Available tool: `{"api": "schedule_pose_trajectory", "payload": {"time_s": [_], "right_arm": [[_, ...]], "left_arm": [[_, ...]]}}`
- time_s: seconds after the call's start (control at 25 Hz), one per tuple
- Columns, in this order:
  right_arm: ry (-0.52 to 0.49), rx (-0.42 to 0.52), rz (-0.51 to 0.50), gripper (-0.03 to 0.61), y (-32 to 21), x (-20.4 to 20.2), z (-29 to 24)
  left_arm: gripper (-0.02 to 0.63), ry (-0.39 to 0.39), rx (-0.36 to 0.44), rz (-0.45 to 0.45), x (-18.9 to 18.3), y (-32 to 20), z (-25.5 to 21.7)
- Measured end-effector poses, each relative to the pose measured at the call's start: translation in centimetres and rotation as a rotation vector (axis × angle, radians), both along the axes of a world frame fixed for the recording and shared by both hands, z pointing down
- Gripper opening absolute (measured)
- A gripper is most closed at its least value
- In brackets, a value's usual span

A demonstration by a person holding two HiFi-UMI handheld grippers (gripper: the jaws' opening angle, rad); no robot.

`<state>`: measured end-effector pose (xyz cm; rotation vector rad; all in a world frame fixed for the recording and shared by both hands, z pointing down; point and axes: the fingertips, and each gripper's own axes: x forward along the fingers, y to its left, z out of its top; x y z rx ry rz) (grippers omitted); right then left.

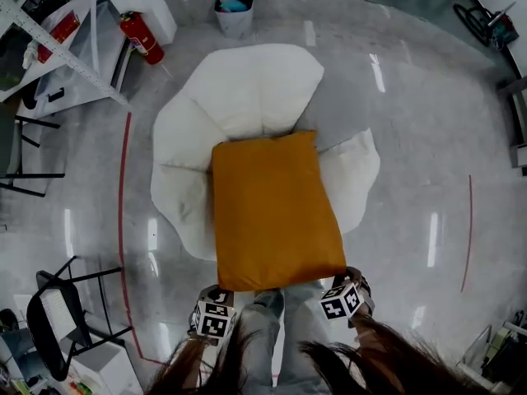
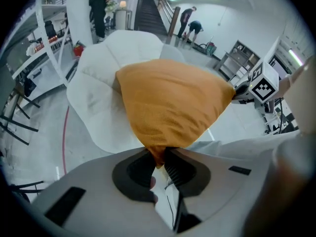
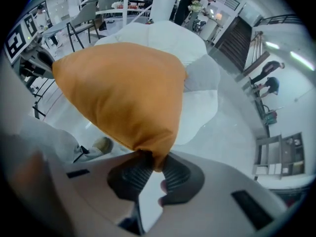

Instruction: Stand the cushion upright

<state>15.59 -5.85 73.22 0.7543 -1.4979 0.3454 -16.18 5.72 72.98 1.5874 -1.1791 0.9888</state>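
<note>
An orange cushion (image 1: 274,210) hangs by its two near corners above a white flower-shaped floor mat (image 1: 247,97). My left gripper (image 1: 224,293) is shut on the cushion's near-left corner; in the left gripper view the orange cushion (image 2: 170,102) bulges out from the left gripper (image 2: 159,157), its corner pinched between the dark pads. My right gripper (image 1: 346,280) is shut on the near-right corner; in the right gripper view the cushion (image 3: 121,90) rises from the right gripper (image 3: 157,163). The cushion's far edge is toward the mat's middle.
A red fire extinguisher (image 1: 142,38) and a small bin (image 1: 235,13) stand beyond the mat. Black chairs (image 1: 58,319) and shelving (image 1: 37,48) line the left side. The person's legs (image 1: 276,332) are under the grippers. People stand far off (image 2: 190,23).
</note>
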Motion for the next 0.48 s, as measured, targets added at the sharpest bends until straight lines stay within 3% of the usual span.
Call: {"api": "schedule_pose_trajectory", "payload": {"time_s": [0.12,0.28,0.48], "right_arm": [[-0.049,0.028,0.008,0.054,-0.8,-0.7,-1.7],[-0.144,0.076,0.002,0.054,-2.8,-1.7,-4.6],[-0.218,0.125,-0.005,0.052,-6.4,-2.8,-7.8]], "left_arm": [[0.055,0.009,0.081,-0.037,-0.6,-1.3,-1.7],[0.054,0.02,0.131,-0.121,-1.2,-3.6,-5.6],[0.054,0.014,0.223,-0.146,-1.7,-7.2,-9.1]]}}
